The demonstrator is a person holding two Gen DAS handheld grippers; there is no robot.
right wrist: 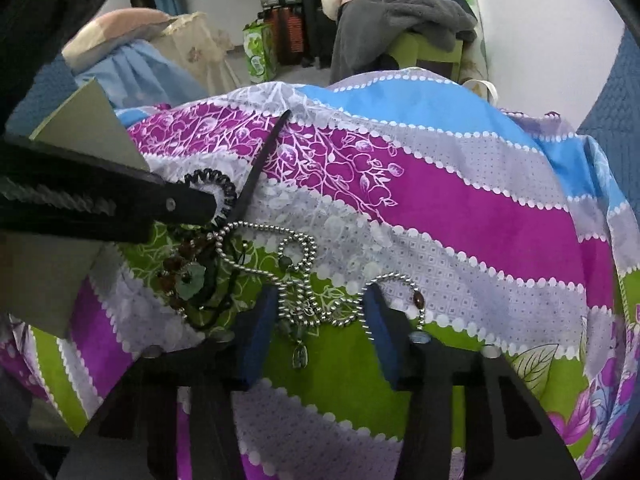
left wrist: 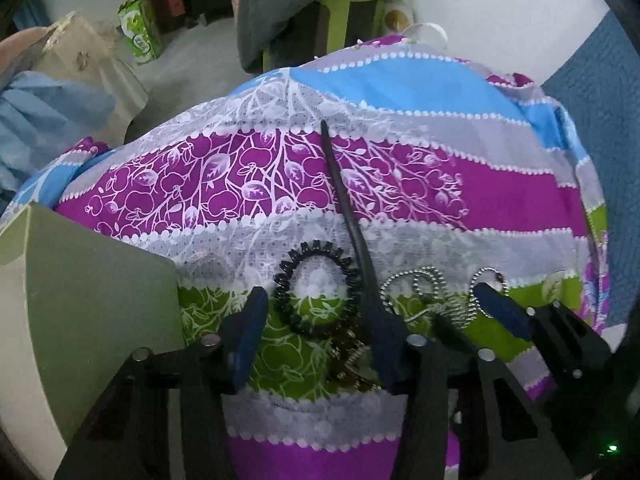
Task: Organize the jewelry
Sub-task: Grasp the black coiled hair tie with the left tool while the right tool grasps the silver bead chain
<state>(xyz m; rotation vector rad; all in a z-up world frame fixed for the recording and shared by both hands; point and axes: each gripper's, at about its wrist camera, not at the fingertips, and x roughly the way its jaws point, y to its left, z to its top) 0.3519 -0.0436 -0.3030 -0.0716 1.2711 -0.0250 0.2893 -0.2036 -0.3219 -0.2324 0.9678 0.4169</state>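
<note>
Two grippers hang over one small heap of jewelry on the striped bedspread (left wrist: pixel 420 92), and what decides your next move is which one is closer to which piece.

Your left gripper (left wrist: pixel 324 320) stands partly open with nothing pinched. In its view the black spiral hair tie (left wrist: pixel 316 288) lies flat between the blue pads, low in the middle of the frame. A long black hair stick (left wrist: pixel 352 232) runs from the upper middle of the frame down to the inner pad; whether it touches that pad you cannot tell. A tangle of gold-coloured chain (left wrist: pixel 352 356) sits just below the hair tie.

Your right gripper (right wrist: pixel 316 320) is also partly open and holds nothing. The silver bead chain (right wrist: pixel 296 264) loops across the centre of its view, its loops strung left to right, and some of them drop between the blue pads with a small pendant (right wrist: pixel 299 356) hanging lowest. A green and brown bead bracelet (right wrist: pixel 188 276) lies to the left of it, under the left gripper's black finger.

So the hair tie is the left hand's piece and the bead chain the right's. A grey-green box lid (left wrist: pixel 92 280) stands at the left edge of the left view, the likely destination.
</note>
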